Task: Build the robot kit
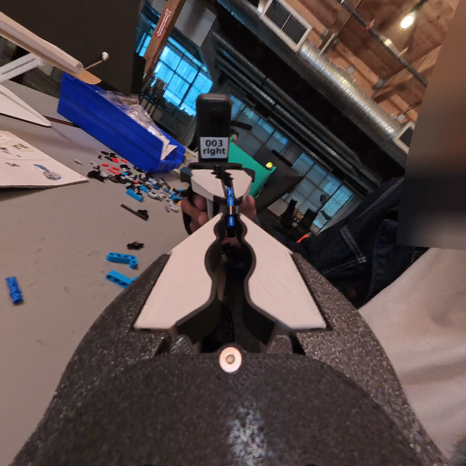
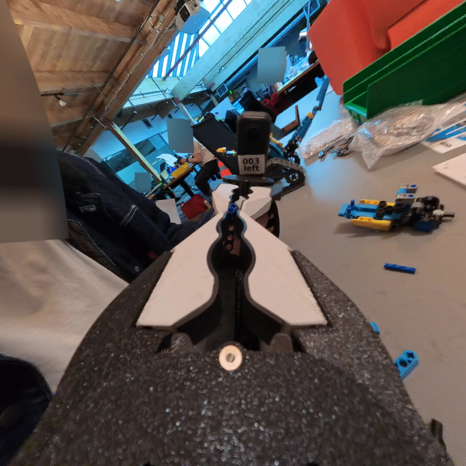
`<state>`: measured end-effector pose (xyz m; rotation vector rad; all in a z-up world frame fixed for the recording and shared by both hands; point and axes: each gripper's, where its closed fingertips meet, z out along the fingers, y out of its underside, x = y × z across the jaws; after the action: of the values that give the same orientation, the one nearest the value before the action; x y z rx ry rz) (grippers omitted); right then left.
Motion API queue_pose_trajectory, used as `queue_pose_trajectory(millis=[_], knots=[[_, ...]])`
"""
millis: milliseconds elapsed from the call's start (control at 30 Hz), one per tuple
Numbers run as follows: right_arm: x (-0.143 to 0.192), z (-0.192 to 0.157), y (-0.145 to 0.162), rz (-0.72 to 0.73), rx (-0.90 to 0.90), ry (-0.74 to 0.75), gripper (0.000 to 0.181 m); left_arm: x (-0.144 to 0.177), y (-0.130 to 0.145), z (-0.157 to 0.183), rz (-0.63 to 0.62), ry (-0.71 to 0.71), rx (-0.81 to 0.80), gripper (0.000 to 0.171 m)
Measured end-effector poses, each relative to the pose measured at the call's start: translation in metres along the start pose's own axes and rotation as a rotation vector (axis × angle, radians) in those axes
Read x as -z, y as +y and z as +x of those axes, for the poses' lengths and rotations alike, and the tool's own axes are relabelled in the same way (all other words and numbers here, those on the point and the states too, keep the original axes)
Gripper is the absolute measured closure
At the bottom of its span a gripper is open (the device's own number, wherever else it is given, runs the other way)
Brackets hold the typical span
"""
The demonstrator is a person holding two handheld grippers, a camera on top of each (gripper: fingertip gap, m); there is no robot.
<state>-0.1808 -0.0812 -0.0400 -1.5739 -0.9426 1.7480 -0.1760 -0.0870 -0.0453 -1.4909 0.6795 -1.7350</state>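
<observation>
My two grippers face each other tip to tip above the grey table [image 1: 63, 239]. In the left wrist view my left gripper [image 1: 230, 223] is shut on a small blue pin [image 1: 230, 222] with a black part behind it. Just beyond, my right gripper [image 1: 229, 193], held by a hand [image 1: 199, 211], grips a blue piece joined to a short grey stub that reaches the pin. In the right wrist view my right gripper [image 2: 230, 218] is shut on a black beam with holes [image 2: 229, 237] that has a blue pin [image 2: 232, 209] at its end. The left gripper [image 2: 239, 201] meets it there.
A blue bin [image 1: 113, 121], a pile of small pieces [image 1: 141, 181], an instruction booklet [image 1: 30, 161] and loose blue beams [image 1: 122, 259] lie on the left. A partly built blue and yellow model [image 2: 393, 211], a blue axle [image 2: 399, 268], plastic bags [image 2: 378, 131] and a green bin [image 2: 416, 70] lie on the right. Both grippers' tips are close together, under 4 cm apart. From either gripper's tips it is about 15 centimetres to the blue axle [image 2: 399, 268]. It is also in sight in the left wrist view [image 1: 16, 287].
</observation>
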Motion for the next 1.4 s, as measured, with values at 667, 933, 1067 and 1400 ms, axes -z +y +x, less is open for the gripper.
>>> queue_pose_trajectory(millis=[667, 933, 1067, 1400], knots=[[0.082, 0.074, 0.048, -0.387, 0.243, 0.532, 0.177, -0.003, 0.01, -0.029, -0.074, -0.208, -0.089, 0.165], [0.151, 0.076, 0.103, -0.791, 0.242, 0.756, 0.176, -0.006, 0.014, -0.029, -0.088, -0.196, -0.075, 0.165], [0.156, 0.074, 0.109, -0.794, 0.214, 0.748, 0.176, -0.007, 0.015, -0.028, -0.097, -0.193, -0.078, 0.165], [0.161, 0.073, 0.109, -0.825, 0.213, 0.749, 0.176, -0.007, 0.015, -0.028, -0.096, -0.186, -0.072, 0.165]])
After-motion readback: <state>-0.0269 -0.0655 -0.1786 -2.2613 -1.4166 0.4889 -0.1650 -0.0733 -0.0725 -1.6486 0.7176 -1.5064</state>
